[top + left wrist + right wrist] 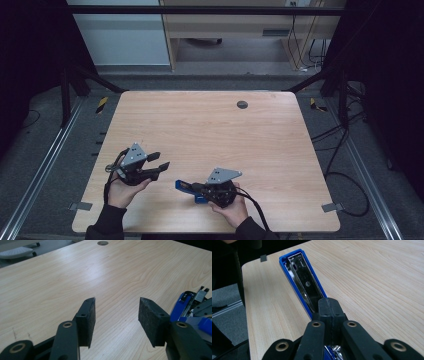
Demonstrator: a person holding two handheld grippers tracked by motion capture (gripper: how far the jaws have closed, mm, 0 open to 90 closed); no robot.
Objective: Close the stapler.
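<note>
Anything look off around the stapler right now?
The blue stapler lies on the table swung open, its metal staple channel bare and facing up. The right tool is shut over its near end; whether it grips a part is unclear. The left tool is open, holding nothing.

Both forearms enter from the near edge, sleeves dark. The left hand [121, 192] grips the left tool [161, 161] from below, aiming it level and toward the person's right; its jaws stand apart with an empty gap between the pads [88, 322]. The right hand [231, 209] holds the right tool [186, 187] from behind, aiming it toward the person's left. Its jaws are pressed together, pads [329, 307] meeting face to face. The two tools sit near each other, not touching.
</note>
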